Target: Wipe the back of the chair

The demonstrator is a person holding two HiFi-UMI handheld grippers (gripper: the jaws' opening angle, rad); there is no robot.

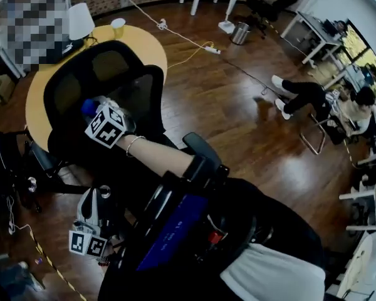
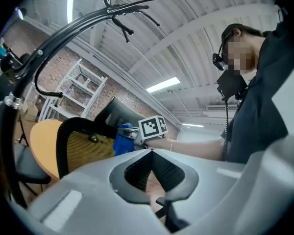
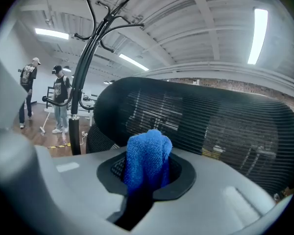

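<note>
Brown wooden floor [image 1: 238,105] fills the room, with a brick wall along the upper edge of the head view. The black mesh chair [image 1: 75,86] stands in the upper left part of that view, just in front of a round yellow table [image 1: 144,46]. Its back is upright and its outer side faces the person. In the right gripper view the curved back [image 3: 210,126] runs with its long side from left to right across the frame.

A blue cloth [image 3: 147,155] is clamped between the jaws of the right gripper [image 3: 148,173] and stands up out of them, bunched, close before the mesh. In the head view the cloth [image 1: 89,107] lies against the chair back, in its middle part. The right gripper [image 1: 95,111] points up and to the left. The bare forearm, with a bracelet at the wrist, is stretched out from the lower centre of the frame.

The left gripper [image 1: 93,199] hangs low in the lower left of the head view, well apart from the cloth. In its own view the jaws [image 2: 154,173] are pressed together with nothing between them.

Farther out, a black coat stand [image 3: 88,58] rises at the left of the right gripper view, and a seated person [image 1: 307,96] is at the right of the head view.
</note>
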